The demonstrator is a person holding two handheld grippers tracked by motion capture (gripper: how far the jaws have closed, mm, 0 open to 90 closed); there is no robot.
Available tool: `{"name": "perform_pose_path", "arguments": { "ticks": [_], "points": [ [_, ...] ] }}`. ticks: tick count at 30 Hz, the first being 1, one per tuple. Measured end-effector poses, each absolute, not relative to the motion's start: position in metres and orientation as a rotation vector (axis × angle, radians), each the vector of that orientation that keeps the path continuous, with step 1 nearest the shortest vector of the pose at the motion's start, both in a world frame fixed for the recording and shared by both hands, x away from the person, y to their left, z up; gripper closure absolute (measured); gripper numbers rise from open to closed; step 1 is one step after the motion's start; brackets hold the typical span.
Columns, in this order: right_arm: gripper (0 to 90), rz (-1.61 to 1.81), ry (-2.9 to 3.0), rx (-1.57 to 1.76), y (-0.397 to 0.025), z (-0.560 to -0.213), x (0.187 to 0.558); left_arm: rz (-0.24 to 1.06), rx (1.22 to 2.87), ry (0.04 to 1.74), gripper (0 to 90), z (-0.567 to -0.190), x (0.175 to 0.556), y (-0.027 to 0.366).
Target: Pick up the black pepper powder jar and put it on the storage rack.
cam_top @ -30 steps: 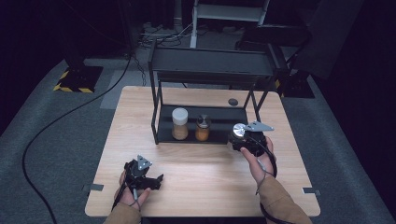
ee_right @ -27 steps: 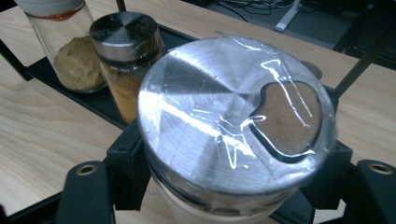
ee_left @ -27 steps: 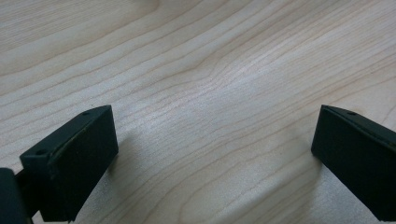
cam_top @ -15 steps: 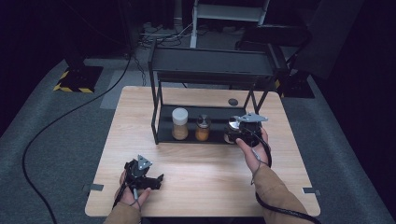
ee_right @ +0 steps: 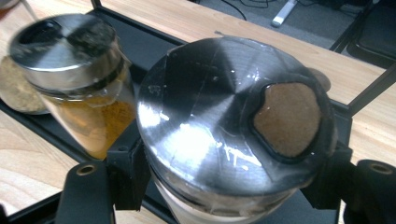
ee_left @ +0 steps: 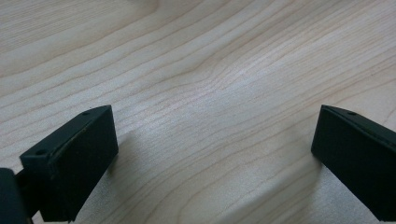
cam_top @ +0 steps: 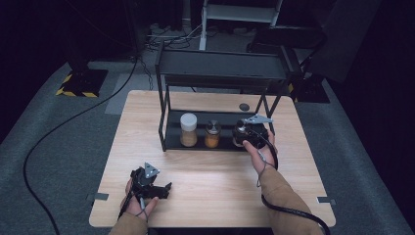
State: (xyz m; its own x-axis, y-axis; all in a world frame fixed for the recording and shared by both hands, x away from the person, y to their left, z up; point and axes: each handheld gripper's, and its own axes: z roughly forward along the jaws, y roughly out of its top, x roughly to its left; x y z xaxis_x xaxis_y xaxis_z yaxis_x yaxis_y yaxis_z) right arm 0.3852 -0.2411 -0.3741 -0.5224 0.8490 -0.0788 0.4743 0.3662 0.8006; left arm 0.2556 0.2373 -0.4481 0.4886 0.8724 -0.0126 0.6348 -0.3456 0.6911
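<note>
Right claw point(ee_right: 224, 186): gripping a spice jar point(ee_right: 233, 130) from both sides, its jaws pressing against the glass just below the lid; in the high view the claw point(cam_top: 247, 134) is sitting at the right end of the rack's lower shelf, with a hand point(cam_top: 262, 152) holding it from behind.
Spice jar: standing or hanging upright between the jaws, over the dark lower shelf; whether its base is touching the shelf cannot be told. Its round metal lid is showing a shaped opening with brown powder inside.
Left claw point(ee_left: 210, 154): gaping wide, holding nothing, both jaws hovering close over bare wood grain; in the high view it point(cam_top: 164, 188) is lying low near the front left of the worktop, in the person's left hand point(cam_top: 139, 200).
Rack point(cam_top: 220, 68): a black two-level metal frame standing at the rear middle of the worktop point(cam_top: 205, 171).
Orange jar point(cam_top: 212, 134): standing on the lower shelf, just to the left of the gripped jar, with a metal lid and orange powder; in the right gripper view it point(ee_right: 79, 84) is appearing blurred.
White-lidded jar point(cam_top: 188, 129): standing at the left end of the row, beside the orange jar, holding tan powder.
Dark disc point(cam_top: 244, 106): lying on the worktop behind the rack, towards the right.
Cable point(cam_top: 288, 210): trailing from the right claw along the forearm.
</note>
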Motion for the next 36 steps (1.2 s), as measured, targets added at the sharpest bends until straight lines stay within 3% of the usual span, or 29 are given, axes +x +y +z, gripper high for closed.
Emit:
{"name": "perform_pose_path", "arguments": {
  "ticks": [28,31,36],
  "points": [
    [30.4,1.016,2.162,1.208,-0.242,-0.395,0.400,0.481,2.097,1.238,0.4,-0.448,0.256,0.237],
    [19.4,1.006,2.157,1.210,-0.241,-0.395,0.400,0.481,2.096,1.238,0.4,-0.448,0.255,0.237],
    [12.6,1.010,2.158,1.196,-0.242,-0.386,0.396,0.481,2.096,1.238,0.4,-0.448,0.255,0.237]
  ]
}}
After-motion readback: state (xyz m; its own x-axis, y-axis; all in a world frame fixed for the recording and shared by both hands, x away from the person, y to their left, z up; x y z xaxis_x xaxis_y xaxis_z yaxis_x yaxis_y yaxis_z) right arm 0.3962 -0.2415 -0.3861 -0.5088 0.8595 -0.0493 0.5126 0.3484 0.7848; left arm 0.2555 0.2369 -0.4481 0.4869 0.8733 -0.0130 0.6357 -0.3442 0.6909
